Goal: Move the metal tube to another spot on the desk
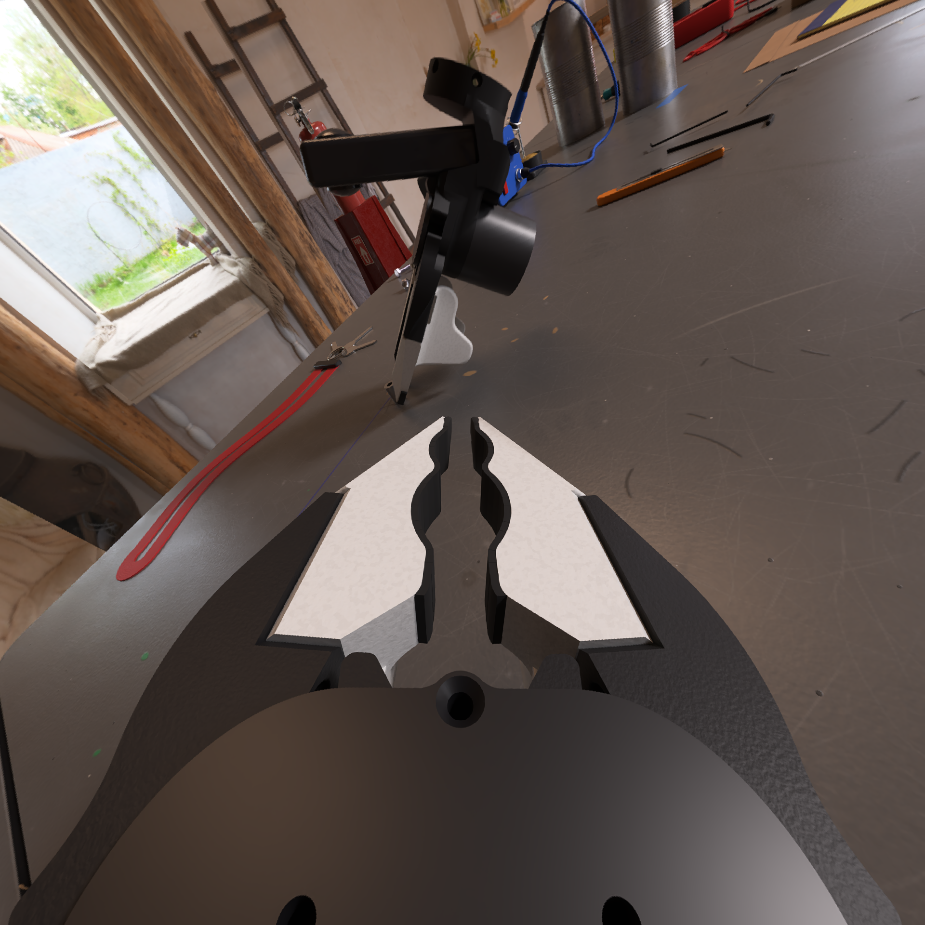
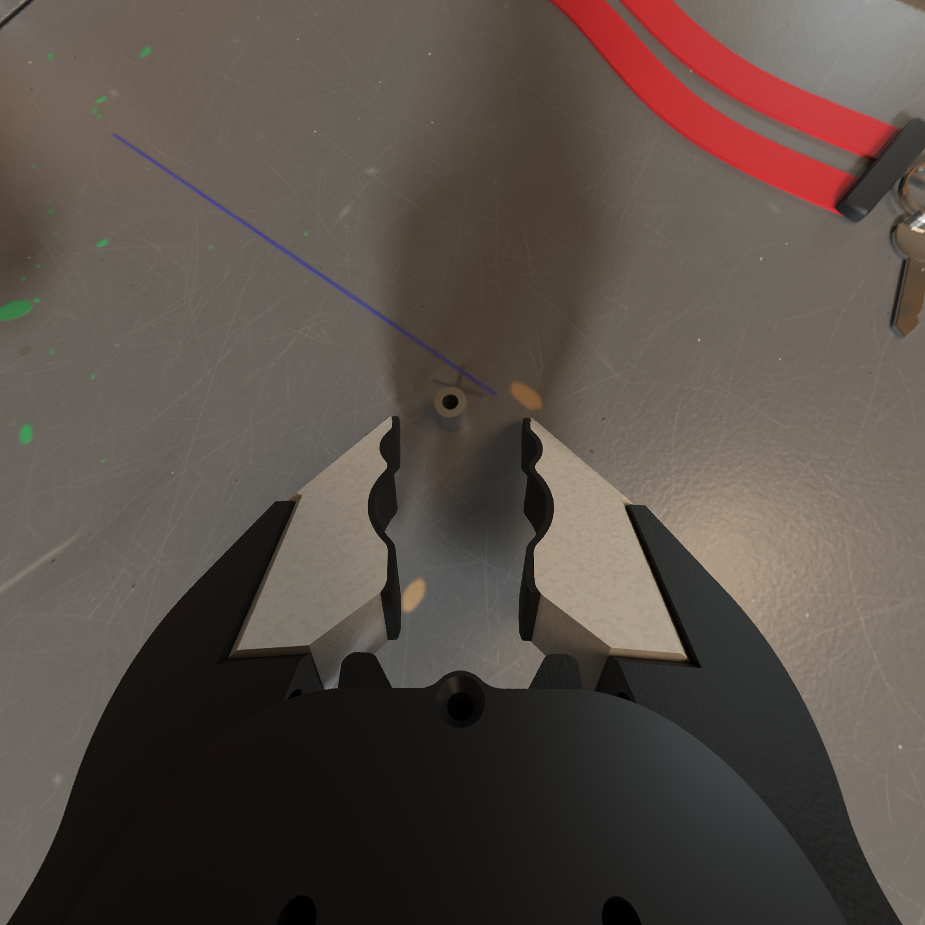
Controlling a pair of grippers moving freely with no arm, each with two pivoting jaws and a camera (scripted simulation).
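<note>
The left gripper is held low over the bench, jaws nearly together on nothing, farther from the metal tube. The tube is seen upright, just beyond and between the parted jaws of the right gripper, slightly left of centre.

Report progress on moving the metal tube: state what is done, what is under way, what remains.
Done: the right gripper is lined up over the metal tube, which stands upright on the desk.
In hand: its jaws are open, the tube just beyond the fingertips, not gripped.
Left: close on the tube, lift it, set it down elsewhere. The left gripper is nearly closed and empty.
</note>
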